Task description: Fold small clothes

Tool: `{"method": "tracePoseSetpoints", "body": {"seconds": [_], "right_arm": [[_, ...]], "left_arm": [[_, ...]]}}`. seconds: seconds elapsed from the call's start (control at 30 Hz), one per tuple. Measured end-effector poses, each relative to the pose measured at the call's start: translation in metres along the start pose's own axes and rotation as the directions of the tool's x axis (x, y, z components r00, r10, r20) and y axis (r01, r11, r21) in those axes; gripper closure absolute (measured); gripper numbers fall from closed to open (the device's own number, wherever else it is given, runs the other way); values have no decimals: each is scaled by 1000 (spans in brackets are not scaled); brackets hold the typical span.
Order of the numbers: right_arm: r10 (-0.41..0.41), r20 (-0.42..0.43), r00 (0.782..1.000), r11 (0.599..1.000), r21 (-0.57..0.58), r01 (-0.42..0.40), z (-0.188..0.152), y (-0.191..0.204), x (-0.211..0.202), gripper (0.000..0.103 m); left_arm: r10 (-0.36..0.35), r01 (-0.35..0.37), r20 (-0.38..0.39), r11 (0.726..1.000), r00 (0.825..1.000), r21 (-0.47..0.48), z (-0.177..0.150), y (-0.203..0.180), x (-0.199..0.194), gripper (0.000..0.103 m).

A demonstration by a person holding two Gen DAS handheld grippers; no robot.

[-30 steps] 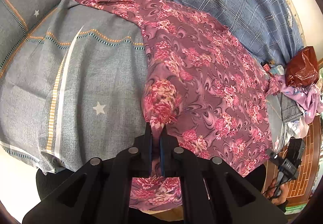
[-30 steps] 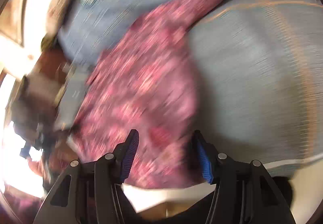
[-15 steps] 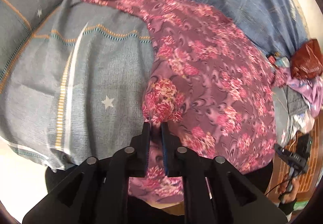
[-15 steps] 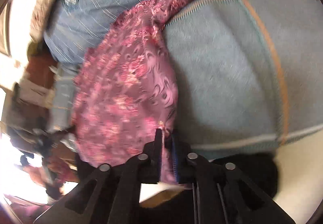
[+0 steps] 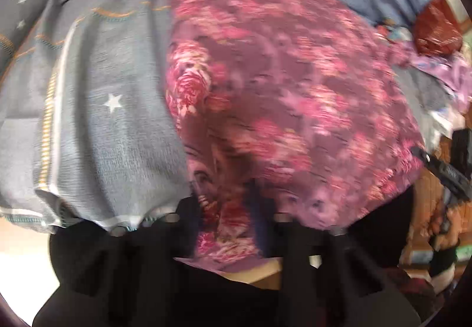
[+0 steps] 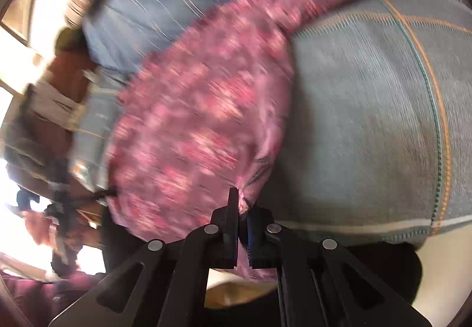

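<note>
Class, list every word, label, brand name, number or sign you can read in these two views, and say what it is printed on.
No text can be read in either view.
Other hand-held gripper: a faint pale mark on its black body, too small and blurred to read.
Bedspread: white stars and stripes only, no lettering.
Floral garment: flower print only, no label showing.
Red bag: no print visible.

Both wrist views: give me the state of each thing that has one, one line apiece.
floral garment: spread on the bed, near edge gathered where pinched.
right gripper: shut on the garment's edge, just closed.
left gripper: jaws apart, just opening, garment between them; contact blurred.
grey star blanket: lying flat under the garment.
red bag: crumpled.
</note>
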State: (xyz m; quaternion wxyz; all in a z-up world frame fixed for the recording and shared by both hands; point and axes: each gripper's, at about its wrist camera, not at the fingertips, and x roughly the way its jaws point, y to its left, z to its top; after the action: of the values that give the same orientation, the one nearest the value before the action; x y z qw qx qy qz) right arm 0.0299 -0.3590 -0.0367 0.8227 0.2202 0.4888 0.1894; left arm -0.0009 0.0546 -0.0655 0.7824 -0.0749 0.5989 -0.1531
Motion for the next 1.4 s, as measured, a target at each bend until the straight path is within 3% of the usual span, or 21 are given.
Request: {"method": "tracePoseSetpoints", "body": {"seconds": [0.03, 0.1, 0.17, 0.27, 0.33, 0.4, 0.47, 0.6, 0.73, 0.9, 0.97, 1.07, 1.13, 1.2, 1.27, 1.33, 1.4], "right_arm": [[-8, 38, 999, 1000, 8, 8, 3, 0, -10, 100], [-109, 73, 991, 994, 24, 107, 8, -8, -22, 100], [-195, 47, 980, 980, 42, 193, 10, -19, -17, 100], [-233, 1, 972, 967, 103, 232, 9, -33, -13, 93], [-193, 37, 980, 972, 142, 186, 13, -35, -20, 91], [-163, 87, 983, 972, 182, 145, 21, -38, -30, 83], [-157, 145, 977, 974, 188, 128, 36, -36, -38, 74], [-137, 265, 955, 976, 204, 83, 78, -36, -49, 70], [-194, 384, 903, 936, 349, 53, 124, -81, -70, 67], [-328, 438, 837, 872, 481, 90, 183, -136, -97, 66], [-372, 458, 807, 844, 530, 88, 203, -160, -106, 61], [-405, 428, 808, 807, 583, 96, 236, -197, -109, 60], [-380, 384, 841, 815, 570, 108, 266, -207, -95, 60], [-386, 342, 857, 829, 536, 159, 289, -206, -80, 60], [-456, 303, 837, 826, 494, 272, 311, -199, -64, 58], [-532, 231, 814, 787, 489, 376, 329, -201, -44, 50], [-559, 165, 813, 763, 486, 426, 340, -209, -28, 50]], "left_arm": [[-30, 30, 7, 999, 1000, 14, -1, -3, -5, 83], [3, -4, 4, 999, 1000, 41, -1, -7, -8, 83], [42, -42, -5, 998, 999, 37, 0, 0, -10, 83], [19, -18, 17, 999, 1000, -28, 6, 26, -25, 79], [25, -22, 56, 998, 998, -65, 14, 39, -36, 70], [41, -33, 94, 996, 995, -87, 25, 48, -43, 56], [51, -41, 112, 995, 992, -88, 42, 48, -45, 56], [51, -42, 120, 997, 992, -71, 75, 34, -34, 56], [40, -33, 111, 997, 993, -63, 115, 21, -20, 56], [82, -76, 95, 995, 992, -67, 163, 12, 2, 55], [99, -92, 97, 993, 990, -75, 178, 11, 11, 54], [117, -110, 81, 989, 990, -95, 197, 11, 30, 54], [110, -102, 63, 989, 992, -110, 205, 12, 43, 54], [110, -102, 58, 988, 992, -117, 208, 11, 54, 52], [128, -118, 101, 988, 987, -94, 208, 6, 55, 43], [129, -121, 106, 990, 986, -74, 207, 2, 58, 37], [140, -134, 116, 989, 983, -57, 206, -1, 60, 35]]}}
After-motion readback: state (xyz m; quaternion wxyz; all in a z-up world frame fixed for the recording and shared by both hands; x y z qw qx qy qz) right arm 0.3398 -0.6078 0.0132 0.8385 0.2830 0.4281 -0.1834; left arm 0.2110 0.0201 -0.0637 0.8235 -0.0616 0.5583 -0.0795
